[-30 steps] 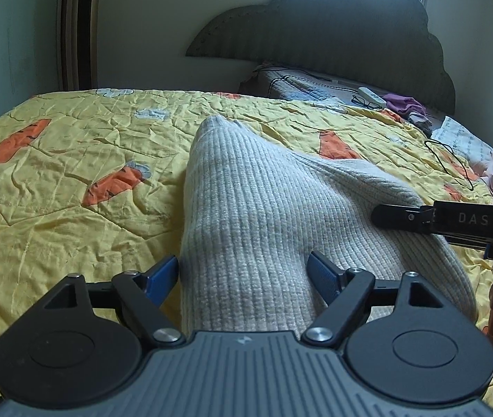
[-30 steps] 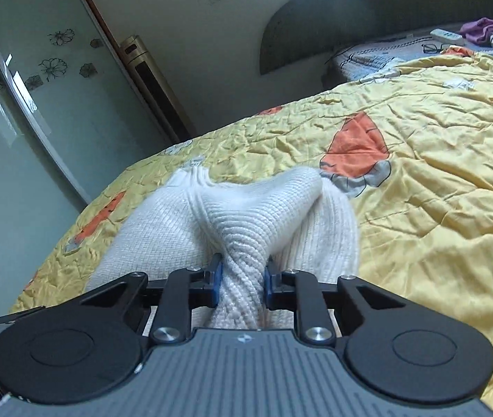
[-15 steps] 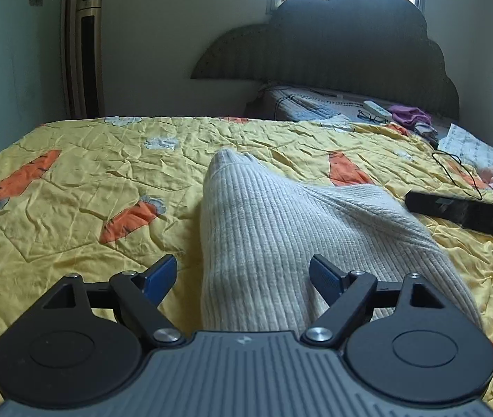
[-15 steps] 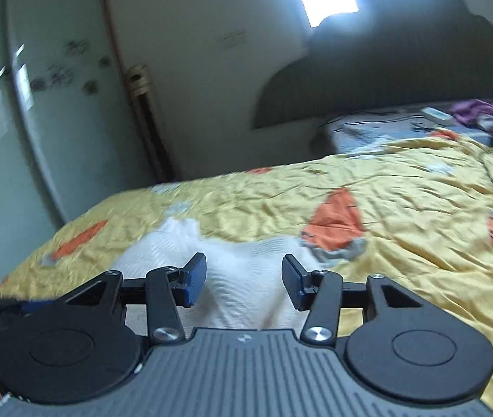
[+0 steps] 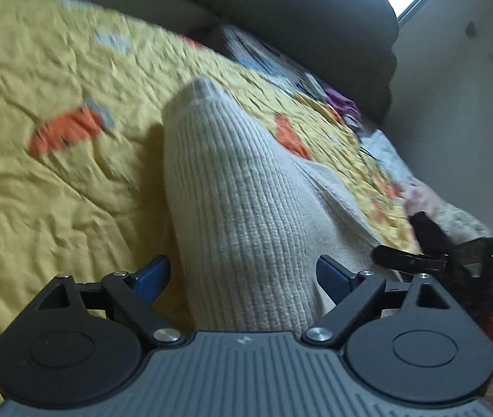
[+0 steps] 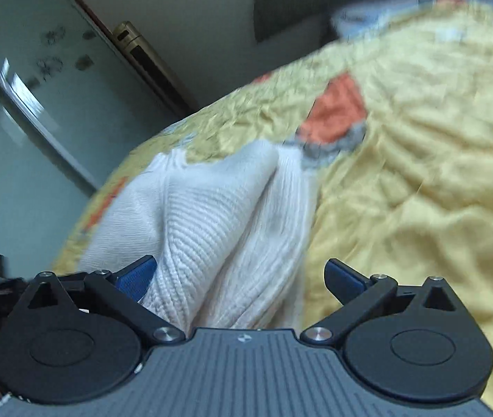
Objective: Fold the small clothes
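Note:
A cream ribbed knit garment (image 5: 243,201) lies bunched on the yellow quilt (image 5: 55,180). My left gripper (image 5: 244,278) is open, its blue-padded fingers spread either side of the knit's near end. In the right wrist view the same garment (image 6: 218,229) shows two raised folds. My right gripper (image 6: 239,278) is open over its near edge, its left pad (image 6: 135,276) against the knit. The right gripper also shows at the right of the left wrist view (image 5: 430,257). Both views are blurred.
The quilt (image 6: 413,180) has orange carrot prints and covers the bed. A dark headboard (image 5: 298,17) stands at the far end with small items in front of it. A glass wardrobe door (image 6: 21,111) and a tall air conditioner (image 6: 149,66) stand to the left.
My right gripper let go of the knit fold and opened wide. Both grippers have tilted and shifted. The garment has settled on the quilt.

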Tool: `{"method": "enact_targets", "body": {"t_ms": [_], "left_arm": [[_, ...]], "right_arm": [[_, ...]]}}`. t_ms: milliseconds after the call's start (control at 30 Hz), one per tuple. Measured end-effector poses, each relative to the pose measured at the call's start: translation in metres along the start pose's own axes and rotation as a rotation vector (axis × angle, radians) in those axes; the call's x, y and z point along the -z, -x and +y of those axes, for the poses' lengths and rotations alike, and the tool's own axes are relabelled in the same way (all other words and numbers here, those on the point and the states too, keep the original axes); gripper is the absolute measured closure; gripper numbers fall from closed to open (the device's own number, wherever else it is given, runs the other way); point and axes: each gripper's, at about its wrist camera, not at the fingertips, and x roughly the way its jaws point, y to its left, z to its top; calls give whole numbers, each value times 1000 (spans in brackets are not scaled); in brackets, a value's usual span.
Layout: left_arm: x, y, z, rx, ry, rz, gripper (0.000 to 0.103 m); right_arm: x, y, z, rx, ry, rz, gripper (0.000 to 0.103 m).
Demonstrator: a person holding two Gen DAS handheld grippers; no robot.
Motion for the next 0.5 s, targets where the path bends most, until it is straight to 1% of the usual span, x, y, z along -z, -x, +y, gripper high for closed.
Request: {"method": "enact_targets", "body": {"t_ms": [67,100,200,267,333,400,467,500], "left_arm": [[-1,-10,9,56,21,40,11],[-1,-15,13,75,31,51,11],[-3,-29,27,160,89,82,11],[-5,-35,29,185,109,78,10],[-7,-40,26,187,97,81,8],[-9,-44,20,168,72,74,8],[-7,-44,11,122,30,63,16],[-4,-42,6,94,-2,53,23]], "right_arm": [[1,-13,-7,-67,-33,49,2],[1,-16,-6,-95,-12,52,1],[-2,-30,3,-123,39,94,1],[-8,-42,10,-135,75,122,1],[-13,-52,12,-155,81,124,1],[-17,-59,10,-188,51,110,2],[-18,-60,9,-196,47,87,2],[-16,-60,11,-191,54,81,4]]}}
